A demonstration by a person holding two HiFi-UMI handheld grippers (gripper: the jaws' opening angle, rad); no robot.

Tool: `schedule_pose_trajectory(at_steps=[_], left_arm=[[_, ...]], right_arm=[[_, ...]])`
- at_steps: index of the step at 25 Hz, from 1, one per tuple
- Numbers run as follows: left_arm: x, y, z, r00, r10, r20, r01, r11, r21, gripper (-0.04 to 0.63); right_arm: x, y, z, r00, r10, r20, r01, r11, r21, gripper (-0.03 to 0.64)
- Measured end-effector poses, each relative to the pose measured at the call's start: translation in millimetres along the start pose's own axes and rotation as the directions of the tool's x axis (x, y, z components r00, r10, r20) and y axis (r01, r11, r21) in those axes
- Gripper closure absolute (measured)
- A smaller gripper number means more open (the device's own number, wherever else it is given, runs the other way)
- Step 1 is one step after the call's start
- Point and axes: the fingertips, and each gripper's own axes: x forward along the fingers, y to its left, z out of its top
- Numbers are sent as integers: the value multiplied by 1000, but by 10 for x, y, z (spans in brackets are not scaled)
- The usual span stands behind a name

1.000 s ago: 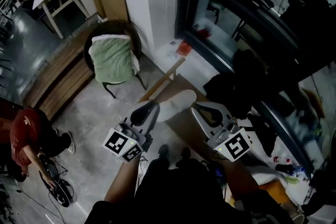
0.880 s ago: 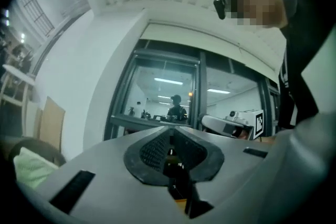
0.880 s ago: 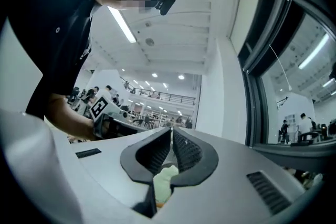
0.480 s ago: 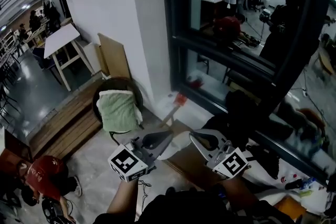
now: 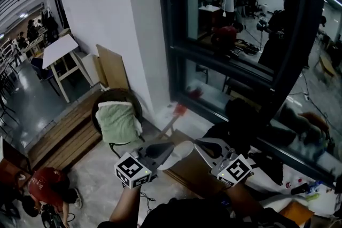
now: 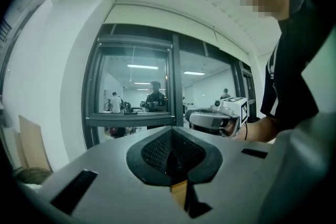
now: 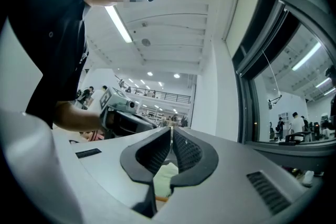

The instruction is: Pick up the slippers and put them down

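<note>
One white slipper lies on the brown cardboard sheet on the floor, seen in the head view in the gap between my two grippers and below them. My left gripper is held level above the slipper's left side, jaws shut and empty. The left gripper view shows its pads pressed together, only cardboard showing beneath. My right gripper hovers at the slipper's right, also shut with nothing in it. In the right gripper view its tips meet, and a pale patch shows below them. A second slipper is not in view.
A round chair with a green cushion stands at the left by the white wall. A wooden stick with a red end leans near the dark window frame. A person in red crouches at lower left. Clutter lies at the right.
Both grippers have risen away from the slipper, which stays on the cardboard. The left gripper has rolled and its jaws have shut. The head view has tilted up toward the window.
</note>
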Motion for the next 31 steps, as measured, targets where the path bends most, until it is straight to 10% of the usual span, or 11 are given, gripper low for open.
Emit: schedule_pose_trajectory(at_steps=[31], left_arm=[[-281,278,-78,998,9,68,-3,995,-98,583]], right_arm=[[542,208,-139,983,176,51,-179,982,61,592]])
